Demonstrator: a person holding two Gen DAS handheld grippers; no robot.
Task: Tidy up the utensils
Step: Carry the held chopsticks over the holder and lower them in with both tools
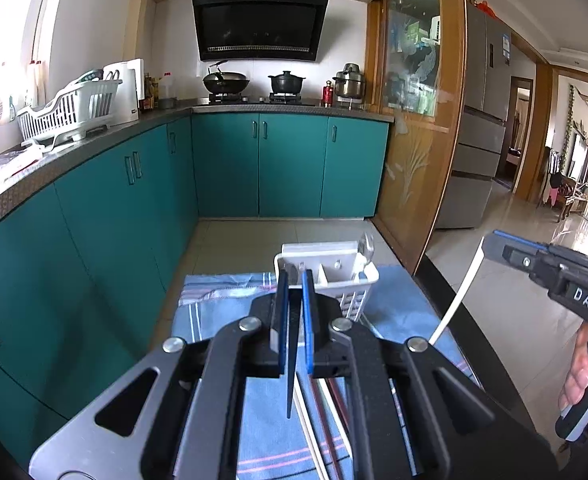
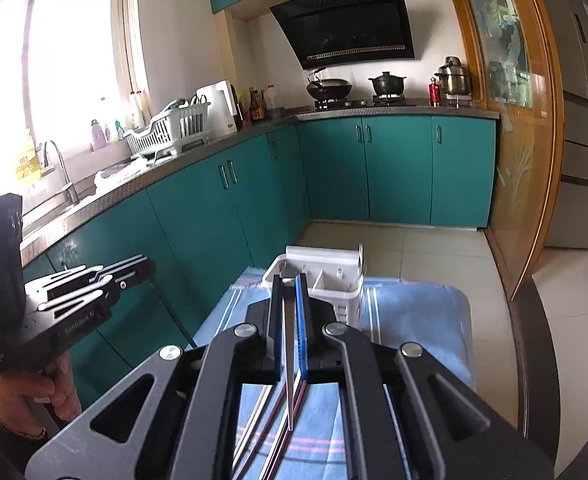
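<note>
Chopsticks [image 1: 325, 420] lie on the blue striped cloth [image 1: 230, 312] over the counter [image 1: 449, 292], near the white utensil caddy [image 1: 329, 272]. Left claw [image 1: 295, 280] pinches one dark chopstick [image 1: 290, 364]. Right claw [image 2: 290, 282] clenches one pale chopstick [image 1: 459, 292]. A spoon [image 1: 365, 246] stands in the caddy's right compartment.

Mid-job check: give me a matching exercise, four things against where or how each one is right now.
Things:
1. left gripper
2. right gripper
3. spoon
4. loose chopsticks

States:
A. lying on the blue cloth
B. shut on a dark chopstick
C. standing in the white caddy
D. shut on a white chopstick

Pairs: 1-B, 2-D, 3-C, 4-A
</note>
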